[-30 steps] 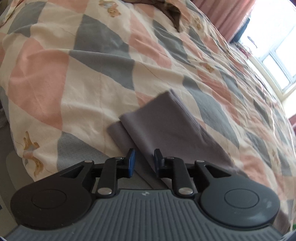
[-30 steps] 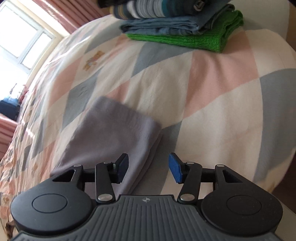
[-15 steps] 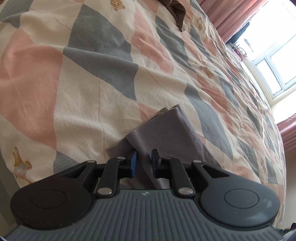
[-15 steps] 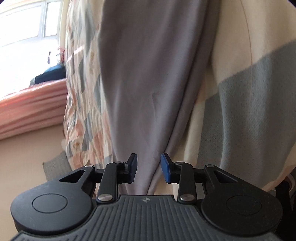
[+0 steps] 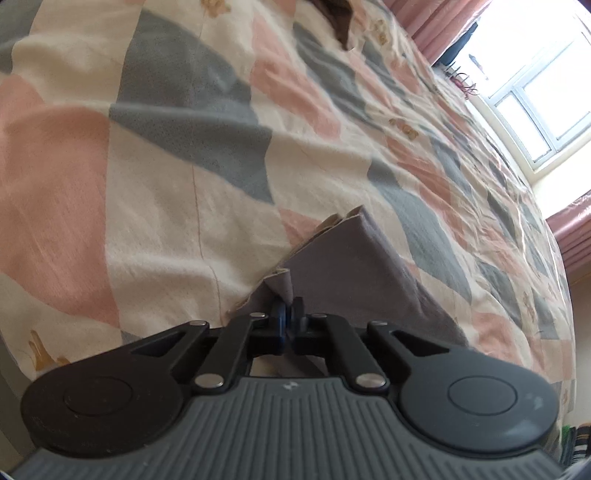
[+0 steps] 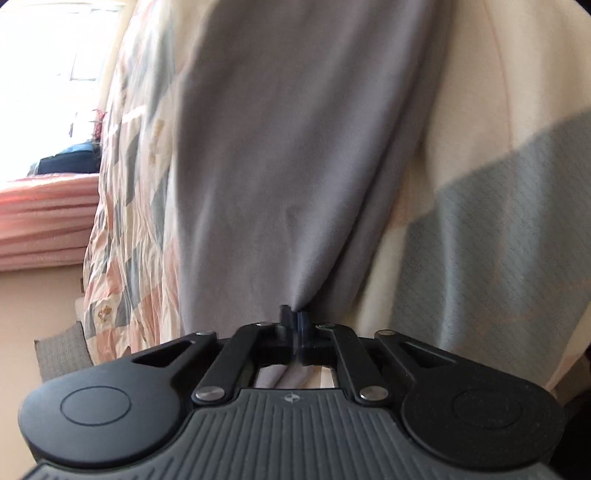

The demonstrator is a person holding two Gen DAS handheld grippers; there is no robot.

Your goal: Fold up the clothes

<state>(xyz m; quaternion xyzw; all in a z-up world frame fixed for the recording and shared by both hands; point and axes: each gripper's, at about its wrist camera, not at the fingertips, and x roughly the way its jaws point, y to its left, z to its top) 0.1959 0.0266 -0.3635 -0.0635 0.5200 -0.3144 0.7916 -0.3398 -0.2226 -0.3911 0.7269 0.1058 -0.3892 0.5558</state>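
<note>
A bed (image 5: 184, 192) fills both views, covered by a soft quilt (image 5: 332, 122) of pink, grey and cream diamonds with small bear prints, lightly creased. At the far right of the left wrist view, a bright window (image 5: 532, 107) stands between pink curtains (image 5: 436, 22). The folded grey garment (image 5: 354, 266), smooth and matte, lies on the quilt at the near edge. The left gripper (image 5: 289, 317) is clenched on its near corner, the layers bunched there. The right gripper (image 6: 294, 320) is pinched tight on another edge of the garment (image 6: 288, 147), fabric puckering into a cone at its tips.
</note>
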